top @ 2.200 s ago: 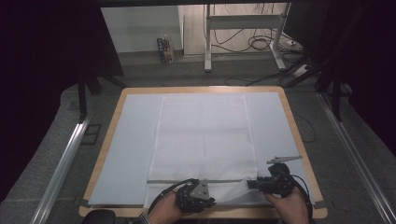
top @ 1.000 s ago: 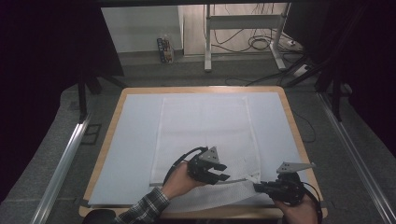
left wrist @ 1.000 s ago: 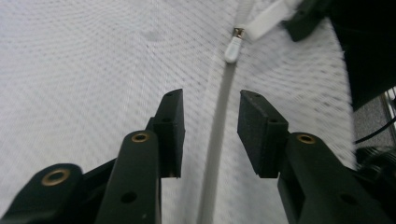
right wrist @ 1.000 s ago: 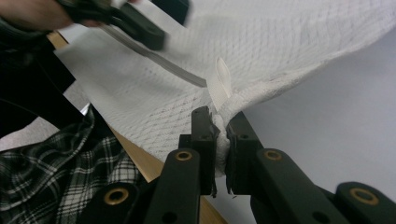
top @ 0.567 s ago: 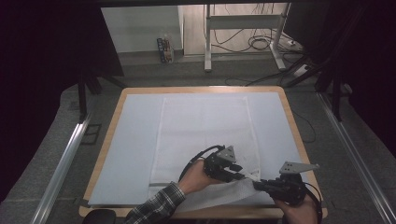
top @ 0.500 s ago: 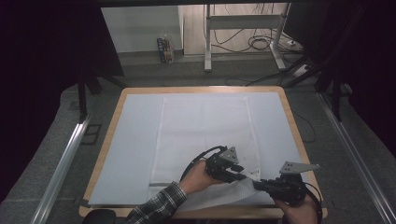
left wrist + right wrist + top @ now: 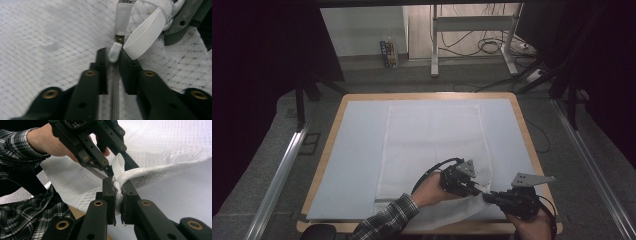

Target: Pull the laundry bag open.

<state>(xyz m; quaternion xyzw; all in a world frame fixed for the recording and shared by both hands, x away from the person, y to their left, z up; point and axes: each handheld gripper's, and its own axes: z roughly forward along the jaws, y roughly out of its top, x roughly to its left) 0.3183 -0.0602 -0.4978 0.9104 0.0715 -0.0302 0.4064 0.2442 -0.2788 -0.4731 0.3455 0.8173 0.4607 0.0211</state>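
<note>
A white mesh bag (image 7: 432, 145) lies flat on the pale blue mat (image 7: 357, 150), its near right corner lifted. My right gripper (image 7: 489, 196) is shut on that bunched corner (image 7: 118, 191), by a white ribbed loop (image 7: 118, 165). My left gripper (image 7: 477, 189) sits just left of it, nose to nose. In the left gripper view the grey zipper (image 7: 115, 85) runs between its jaws, which have just been closing and now pinch the small white zipper pull (image 7: 113, 53) at their tips. The ribbed loop (image 7: 143, 37) hangs just beyond the pull.
The mat covers a wooden-rimmed table (image 7: 532, 145). Metal rails (image 7: 277, 180) run along both sides of it. A desk frame with cables (image 7: 472, 45) stands on the floor behind. A plaid sleeve (image 7: 384, 220) comes in over the near edge.
The left gripper has travelled right along the bag's near edge until it met the right gripper. The right gripper kept still, with the bag's corner raised.
</note>
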